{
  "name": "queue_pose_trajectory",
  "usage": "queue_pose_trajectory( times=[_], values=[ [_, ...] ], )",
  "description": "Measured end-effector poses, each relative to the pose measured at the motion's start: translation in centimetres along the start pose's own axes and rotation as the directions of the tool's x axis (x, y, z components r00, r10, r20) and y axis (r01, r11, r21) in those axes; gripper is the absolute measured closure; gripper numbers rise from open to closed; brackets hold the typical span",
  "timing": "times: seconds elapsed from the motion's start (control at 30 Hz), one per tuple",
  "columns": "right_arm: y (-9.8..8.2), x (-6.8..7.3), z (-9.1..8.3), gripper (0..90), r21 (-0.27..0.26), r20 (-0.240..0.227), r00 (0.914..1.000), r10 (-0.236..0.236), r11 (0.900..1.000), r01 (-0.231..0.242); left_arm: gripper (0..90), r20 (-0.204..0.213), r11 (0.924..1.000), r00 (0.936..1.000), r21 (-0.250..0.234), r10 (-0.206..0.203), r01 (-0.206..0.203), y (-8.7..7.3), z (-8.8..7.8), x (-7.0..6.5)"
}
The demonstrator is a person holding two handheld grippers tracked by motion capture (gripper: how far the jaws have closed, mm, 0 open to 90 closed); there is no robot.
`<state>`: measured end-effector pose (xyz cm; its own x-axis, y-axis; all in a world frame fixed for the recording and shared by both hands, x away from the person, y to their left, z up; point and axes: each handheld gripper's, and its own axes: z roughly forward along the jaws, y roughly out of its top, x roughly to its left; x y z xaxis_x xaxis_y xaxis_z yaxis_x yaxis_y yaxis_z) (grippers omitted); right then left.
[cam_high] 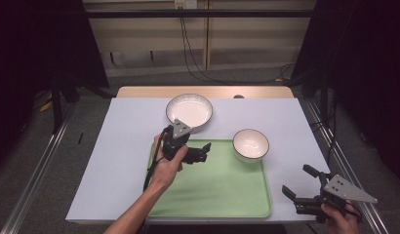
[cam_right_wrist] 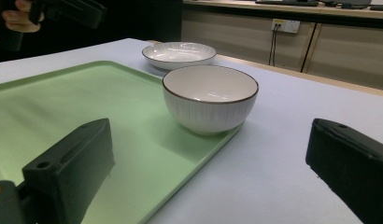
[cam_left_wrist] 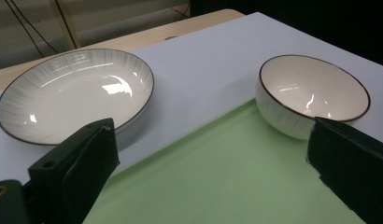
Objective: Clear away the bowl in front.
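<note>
A deep white bowl (cam_high: 250,145) (cam_left_wrist: 313,95) (cam_right_wrist: 209,97) with a dark rim sits at the far right corner of the green tray (cam_high: 212,187) (cam_left_wrist: 217,182) (cam_right_wrist: 63,112), overlapping its edge. Beyond the tray, a wide shallow plate (cam_high: 189,109) (cam_left_wrist: 75,93) (cam_right_wrist: 179,53) rests on the table. My left gripper (cam_high: 204,152) (cam_left_wrist: 208,158) hovers open over the tray's far left part, its jaws pointing right toward the bowl and holding nothing. My right gripper (cam_high: 299,181) (cam_right_wrist: 208,163) stands open near the table's front right corner, aimed at the bowl, also empty.
The pale tabletop (cam_high: 125,146) lies bare to the left of the tray and between the bowl and the right edge. A wooden strip (cam_high: 139,91) runs along the far edge. Cables (cam_high: 193,58) hang behind the table, and metal rails (cam_high: 37,180) flank it.
</note>
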<state>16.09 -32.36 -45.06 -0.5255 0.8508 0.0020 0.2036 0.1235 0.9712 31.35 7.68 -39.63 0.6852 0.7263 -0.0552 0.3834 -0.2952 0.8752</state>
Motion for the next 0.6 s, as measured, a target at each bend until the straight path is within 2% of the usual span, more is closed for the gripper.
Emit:
queue_pose_trajectory(
  times=[0.03, 0.1, 0.2, 0.3, 0.37, 0.43, 0.5, 0.6],
  values=[
    [0.0, 0.0, 0.0, 0.5, 0.0, 0.001, 1.0, -0.001, 1.0, 0.001, 1.5, 0.013, 0.9998, 0.9999, -0.017, -0.007, 0.008, -0.3, -0.4, 0.3],
    [0.0, 0.0, 0.0, 0.5, 0.0, 0.001, 1.0, 0.001, 1.0, -0.001, 1.4, 0.0, 0.9979, 0.9982, -0.025, -0.06, 0.06, -0.8, -1.0, 0.6],
    [0.0, 0.0, 0.0, 0.5, 0.001, 0.004, 1.0, 0.001, 1.0, -0.001, 1.8, -0.034, 0.9985, 0.9984, -0.032, -0.046, 0.045, -1.7, -2.1, 0.8],
    [0.0, 0.0, 0.0, 0.5, 0.006, 0.003, 1.0, 0.0, 1.0, 0.0, 1.5, -0.048, 0.9969, 0.9969, -0.05, -0.062, 0.06, -2.5, -3.1, 1.1],
    [0.0, 0.0, 0.0, 0.5, 0.002, 0.005, 1.0, 0.001, 1.0, -0.001, 1.8, -0.08, 0.9968, 0.9953, -0.062, -0.055, 0.05, -3.0, -3.9, 1.3],
    [0.0, 0.0, 0.0, 0.5, 0.0, 0.004, 1.0, 0.004, 1.0, -0.004, 1.4, -0.101, 0.9974, 0.9935, -0.053, -0.054, 0.049, -3.6, -4.7, 1.6],
    [0.0, 0.0, 0.0, 0.5, 0.001, 0.001, 1.0, 0.002, 1.0, -0.002, 2.0, -0.12, 0.9967, 0.9901, -0.043, -0.073, 0.068, -4.4, -5.6, 1.9],
    [0.0, 0.0, 0.0, 0.5, -0.001, 0.001, 1.0, 0.003, 1.0, -0.003, 1.8, -0.144, 0.9963, 0.9864, -0.042, -0.081, 0.075, -5.8, -7.3, 2.4]
  ],
)
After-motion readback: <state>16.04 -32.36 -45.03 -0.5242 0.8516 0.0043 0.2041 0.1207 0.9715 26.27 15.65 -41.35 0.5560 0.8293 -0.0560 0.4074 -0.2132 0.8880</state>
